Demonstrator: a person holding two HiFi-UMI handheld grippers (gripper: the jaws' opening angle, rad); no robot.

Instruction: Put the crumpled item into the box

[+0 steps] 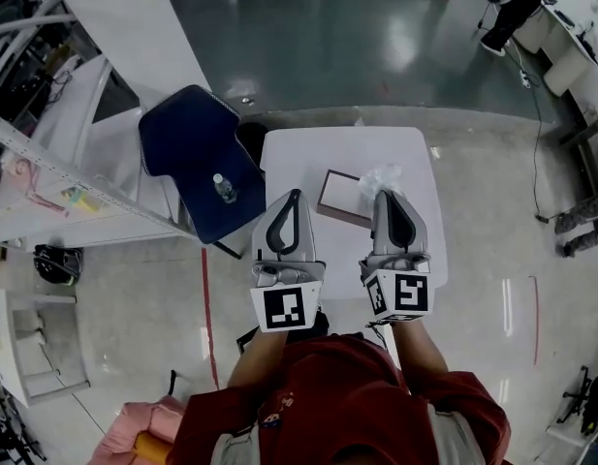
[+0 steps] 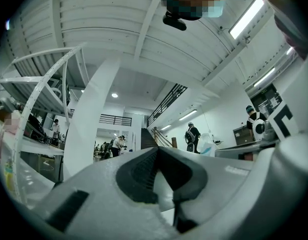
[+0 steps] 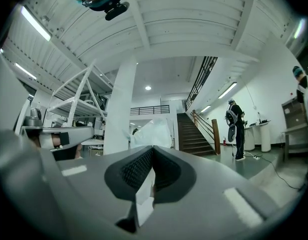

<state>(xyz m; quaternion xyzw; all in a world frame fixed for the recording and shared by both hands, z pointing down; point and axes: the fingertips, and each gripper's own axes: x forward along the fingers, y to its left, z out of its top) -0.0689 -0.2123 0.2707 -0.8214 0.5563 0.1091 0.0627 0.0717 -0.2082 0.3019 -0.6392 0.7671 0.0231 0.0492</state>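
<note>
In the head view a shallow brown-rimmed box lies on the small white table. The crumpled item, a wad of thin white plastic, sticks out just past the tips of my right gripper, beside the box's right end. In the right gripper view the jaws are closed, white material shows between the pads, and the wad rises right beyond them. My left gripper is shut and empty, left of the box. In the left gripper view the wad shows off to the right.
A dark blue chair with a small bottle on its seat stands against the table's left side. White shelving runs along the far left. A person stands by a staircase far off.
</note>
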